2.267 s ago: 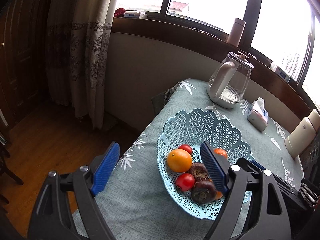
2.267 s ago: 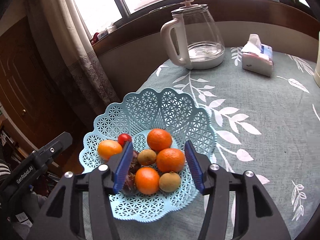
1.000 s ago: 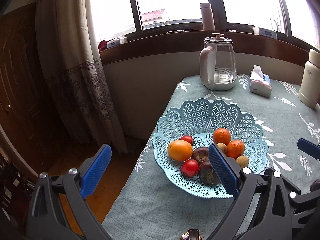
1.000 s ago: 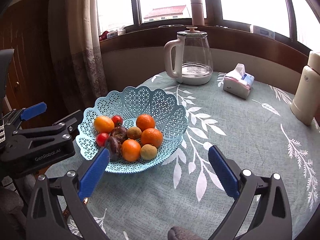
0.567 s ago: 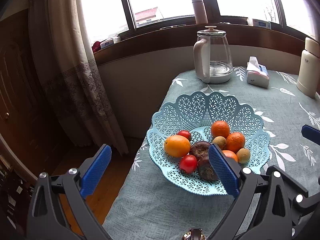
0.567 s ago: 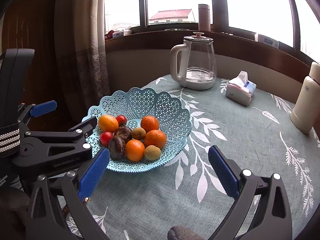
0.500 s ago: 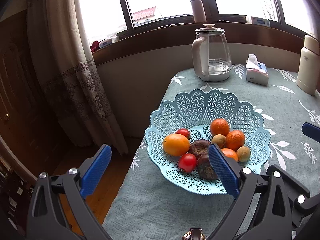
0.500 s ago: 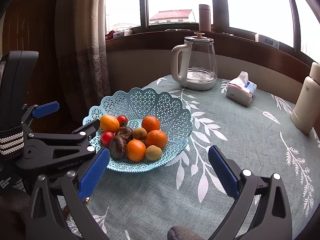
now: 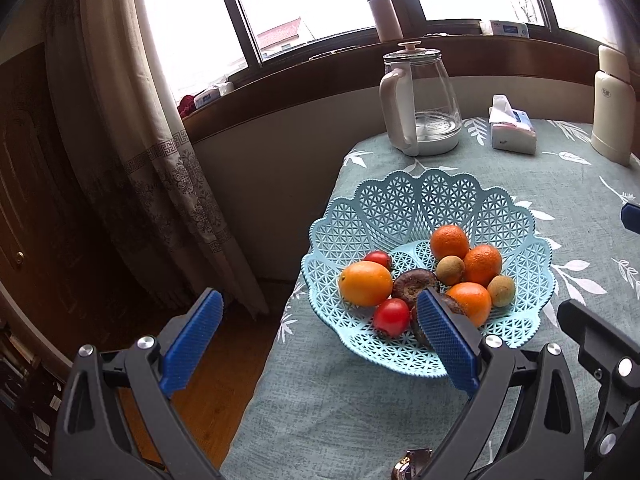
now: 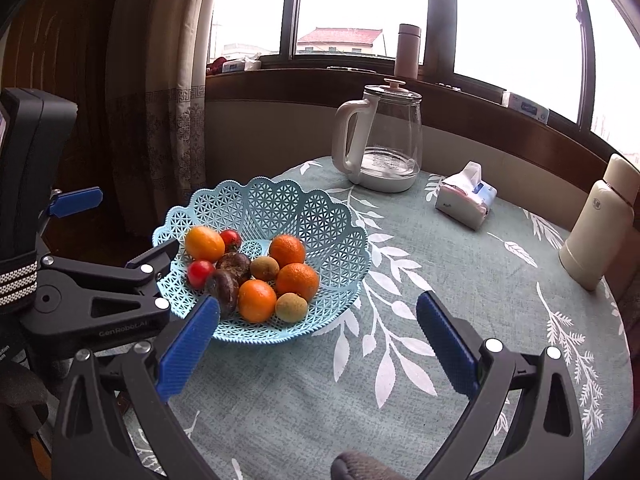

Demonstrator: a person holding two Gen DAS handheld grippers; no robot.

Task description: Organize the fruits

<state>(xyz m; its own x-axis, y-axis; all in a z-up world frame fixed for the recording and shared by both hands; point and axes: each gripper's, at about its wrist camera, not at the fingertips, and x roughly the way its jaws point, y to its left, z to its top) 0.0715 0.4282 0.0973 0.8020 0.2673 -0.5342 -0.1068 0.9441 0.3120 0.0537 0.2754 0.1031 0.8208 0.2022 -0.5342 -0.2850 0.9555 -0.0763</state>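
My left gripper's blue pad [image 9: 446, 334] covers part of one dark fruit [image 9: 422, 326]. The cream flask [image 10: 596, 236] hides the table's far corner.

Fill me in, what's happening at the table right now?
A person holds a claw in each hand over the table. Both the left claw and right claw are open and empty, short of the blue basket. Oranges, tomatoes and other small fruits all sit inside it; none lies on the tablecloth.
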